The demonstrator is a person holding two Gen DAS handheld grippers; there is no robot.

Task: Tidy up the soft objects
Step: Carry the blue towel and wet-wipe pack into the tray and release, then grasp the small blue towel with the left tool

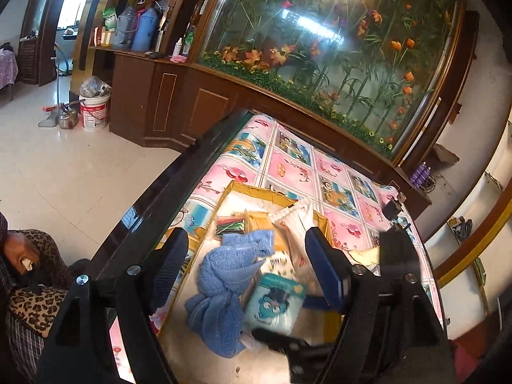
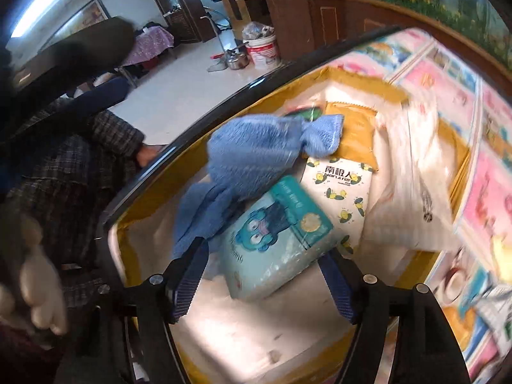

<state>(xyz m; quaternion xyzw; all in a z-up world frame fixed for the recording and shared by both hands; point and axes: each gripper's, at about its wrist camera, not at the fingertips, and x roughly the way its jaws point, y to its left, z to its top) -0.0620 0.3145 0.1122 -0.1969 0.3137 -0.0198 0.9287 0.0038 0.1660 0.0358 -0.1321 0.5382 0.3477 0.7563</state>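
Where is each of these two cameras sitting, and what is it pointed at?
Left wrist view: rides the left gripper, looking along its open fingers over the blue towel toward a glass plant display; someone's hand shows at the edge.
Right wrist view: rides the right gripper, looking into the yellow box at the cartoon packet.
Both show towel, packet, box.
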